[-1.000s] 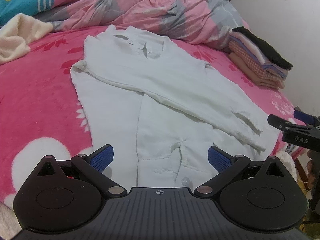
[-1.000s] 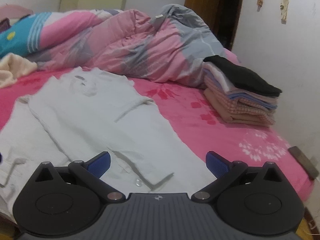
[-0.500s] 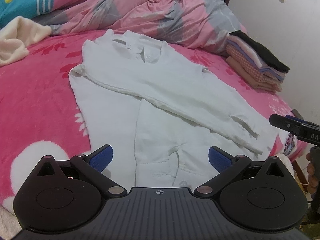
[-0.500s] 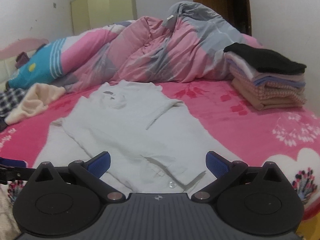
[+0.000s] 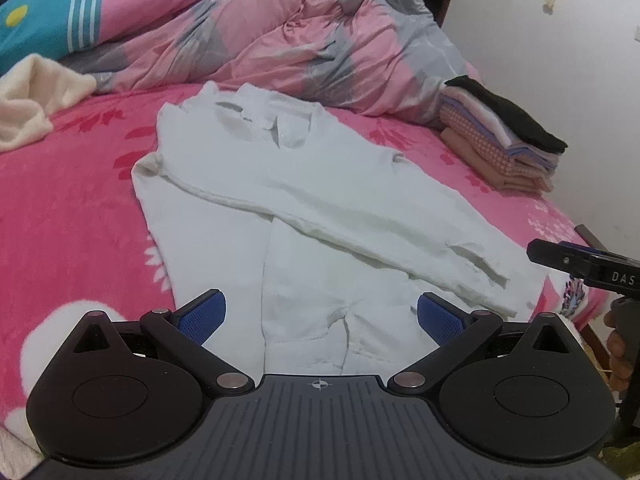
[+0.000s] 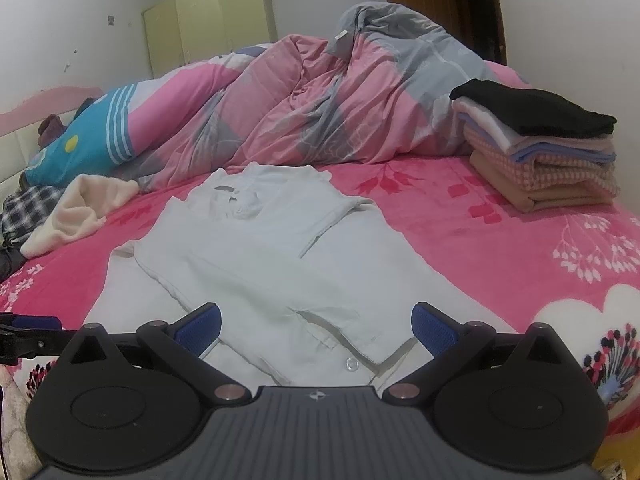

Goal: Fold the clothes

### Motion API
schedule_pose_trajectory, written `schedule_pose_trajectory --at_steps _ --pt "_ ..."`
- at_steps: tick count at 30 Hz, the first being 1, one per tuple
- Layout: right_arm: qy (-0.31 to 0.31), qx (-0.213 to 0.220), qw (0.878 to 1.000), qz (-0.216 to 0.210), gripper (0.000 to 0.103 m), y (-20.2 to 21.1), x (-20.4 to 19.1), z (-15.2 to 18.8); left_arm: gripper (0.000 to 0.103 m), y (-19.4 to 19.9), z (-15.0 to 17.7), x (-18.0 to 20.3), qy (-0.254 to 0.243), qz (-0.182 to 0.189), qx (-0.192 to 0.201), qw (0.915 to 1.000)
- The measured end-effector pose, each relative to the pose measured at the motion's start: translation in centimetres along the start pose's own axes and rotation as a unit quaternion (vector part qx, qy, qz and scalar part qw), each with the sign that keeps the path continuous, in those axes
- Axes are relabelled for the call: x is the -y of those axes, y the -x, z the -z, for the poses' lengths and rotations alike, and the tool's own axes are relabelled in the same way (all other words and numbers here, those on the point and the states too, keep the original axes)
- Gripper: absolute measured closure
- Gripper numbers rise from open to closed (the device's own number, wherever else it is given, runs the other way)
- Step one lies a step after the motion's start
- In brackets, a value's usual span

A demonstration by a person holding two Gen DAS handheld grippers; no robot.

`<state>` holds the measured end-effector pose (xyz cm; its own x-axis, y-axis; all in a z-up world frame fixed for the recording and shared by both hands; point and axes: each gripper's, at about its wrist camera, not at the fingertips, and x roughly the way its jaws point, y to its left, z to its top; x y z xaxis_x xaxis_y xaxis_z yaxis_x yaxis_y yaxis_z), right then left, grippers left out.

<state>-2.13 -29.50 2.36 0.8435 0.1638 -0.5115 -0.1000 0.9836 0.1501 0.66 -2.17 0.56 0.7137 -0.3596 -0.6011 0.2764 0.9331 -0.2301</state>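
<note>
A: Report gripper status.

B: Left gripper (image 5: 320, 314): jaws spread wide, nothing between the blue pads (image 5: 202, 317). It hovers above the near hem of the shirt (image 5: 304, 196). Right gripper (image 6: 316, 322): jaws also spread wide, empty, positioned over the cuff end of the folded sleeve (image 6: 280, 300).

A: Location of the shirt?

B: Flat on the pink bedspread (image 5: 72, 208), collar toward the quilt (image 5: 280, 36), hem toward both grippers. One sleeve is folded diagonally across the front, running from the far shoulder down to the near right corner. A button (image 6: 351, 365) shows just beside the cuff in the right wrist view.

A: Surrounding items?

B: Stack of folded clothes (image 6: 540, 152) on the bed to the right, well apart from the shirt, black garment on top. Cream garment (image 6: 80, 212) lies to the left, near the quilt. Wardrobe (image 6: 208, 28) stands against the far wall.

A: Cross-visibility?

B: The right gripper's tip enters the left wrist view at the right edge, with part of a hand (image 5: 618, 354) below it. The left gripper's tip appears at the left edge of the right wrist view.
</note>
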Motion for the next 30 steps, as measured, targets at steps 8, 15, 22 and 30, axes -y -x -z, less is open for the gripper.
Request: schedule_pose_trajectory --at_steps 8,15,22,30 --pt "-0.012 0.014 1.000 -0.020 0.000 0.5 0.6 -0.1 0.000 0.3 -0.1 -0.3 0.001 -0.007 0.027 0.9996" --pt "0.008 0.043 0.997 -0.061 0.000 1.1 0.9 -3.2 0.000 0.8 -3.4 -2.2 0.019 0.002 0.066 0.9976" --pt "0.040 0.057 0.984 -0.161 0.002 -1.0 0.2 -13.2 0.000 -0.3 -10.5 -6.0 0.024 -0.015 0.121 0.9923" --pt "0.061 -0.012 0.973 -0.223 0.017 -13.5 -2.6 -26.1 0.013 -9.3 -21.7 -12.0 0.038 -0.030 0.104 0.9934"
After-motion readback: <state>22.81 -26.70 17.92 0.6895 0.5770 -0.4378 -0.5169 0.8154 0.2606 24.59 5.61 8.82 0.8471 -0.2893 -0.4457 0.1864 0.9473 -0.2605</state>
